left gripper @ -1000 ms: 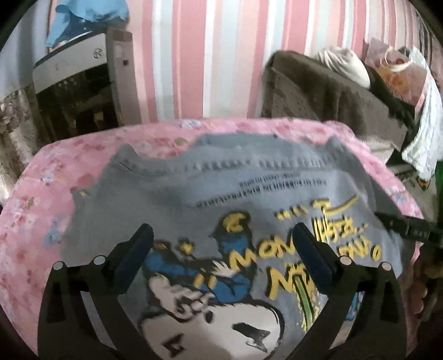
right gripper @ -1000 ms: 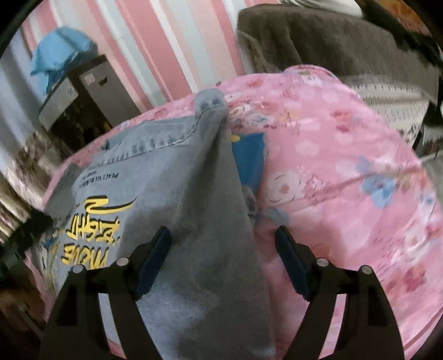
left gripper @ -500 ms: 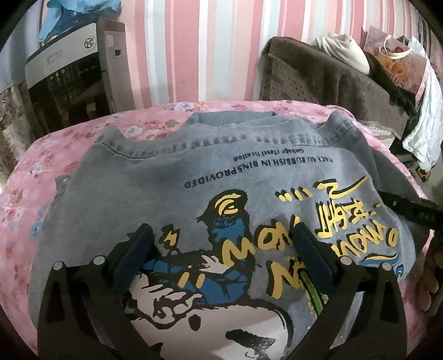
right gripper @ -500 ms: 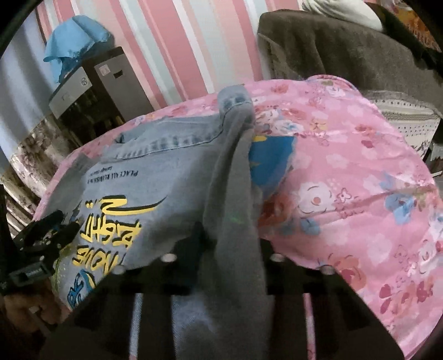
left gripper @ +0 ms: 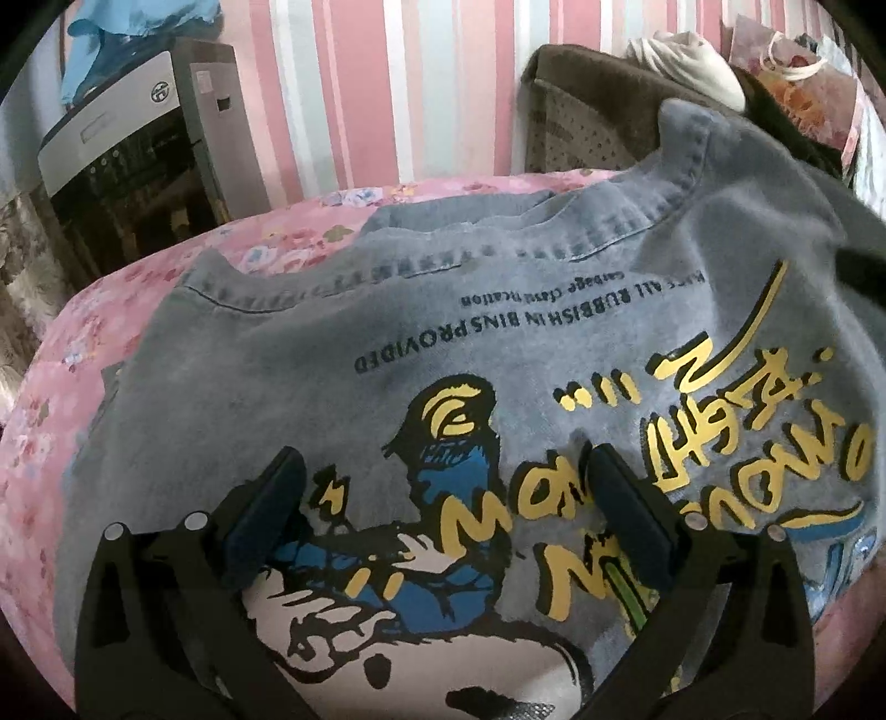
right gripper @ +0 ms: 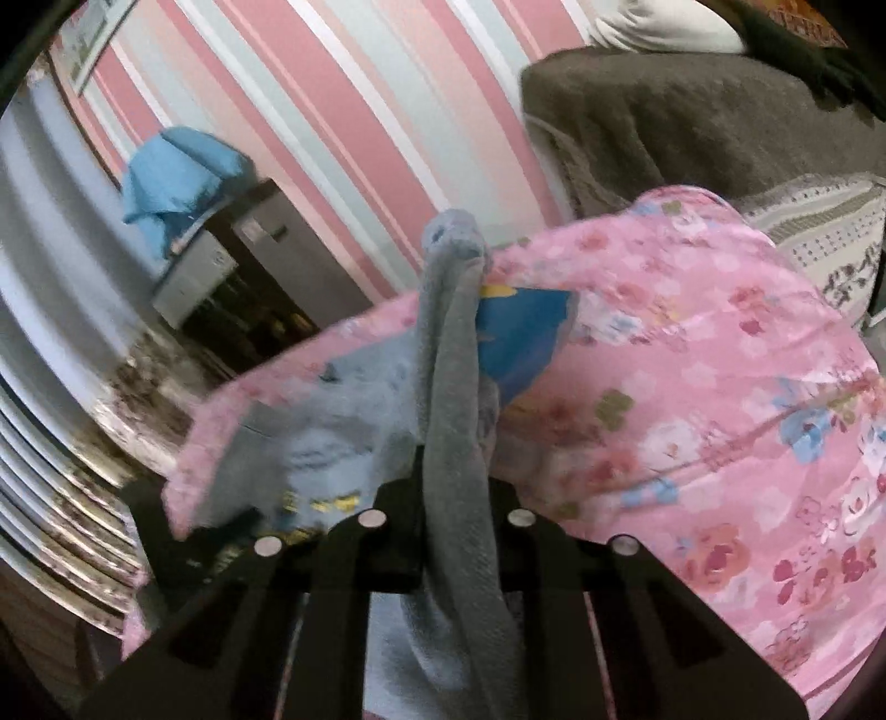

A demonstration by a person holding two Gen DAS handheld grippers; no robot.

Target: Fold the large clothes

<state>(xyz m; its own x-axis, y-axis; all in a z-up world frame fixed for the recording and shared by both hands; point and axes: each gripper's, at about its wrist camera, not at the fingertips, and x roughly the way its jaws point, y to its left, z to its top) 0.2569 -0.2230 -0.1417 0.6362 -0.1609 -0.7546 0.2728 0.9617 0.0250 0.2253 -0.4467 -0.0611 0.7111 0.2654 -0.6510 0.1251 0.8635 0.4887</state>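
Observation:
A grey denim-look shirt [left gripper: 343, 343] with a yellow, blue and white cartoon print lies spread on a pink floral bedcover [left gripper: 83, 343]. My left gripper [left gripper: 443, 498] is open just above the print, its jaws wide apart with nothing between them. My right gripper [right gripper: 451, 487] is shut on the shirt's right edge [right gripper: 451, 354] and lifts it off the bed; the cloth rises in a narrow fold to a corner [right gripper: 451, 235]. In the left wrist view that raised corner [left gripper: 686, 133] stands up at the upper right.
A pink, white and grey striped wall [left gripper: 360, 83] is behind the bed. A dark appliance [left gripper: 133, 171] with a blue cloth [left gripper: 127, 27] on it stands at the left. A brown sofa [right gripper: 692, 116] with clothes and bags is at the right.
My right gripper closed on the shirt's right edge and lifted it up and toward the left. The shirt's right corner rose. My left gripper stayed open and moved closer over the print.

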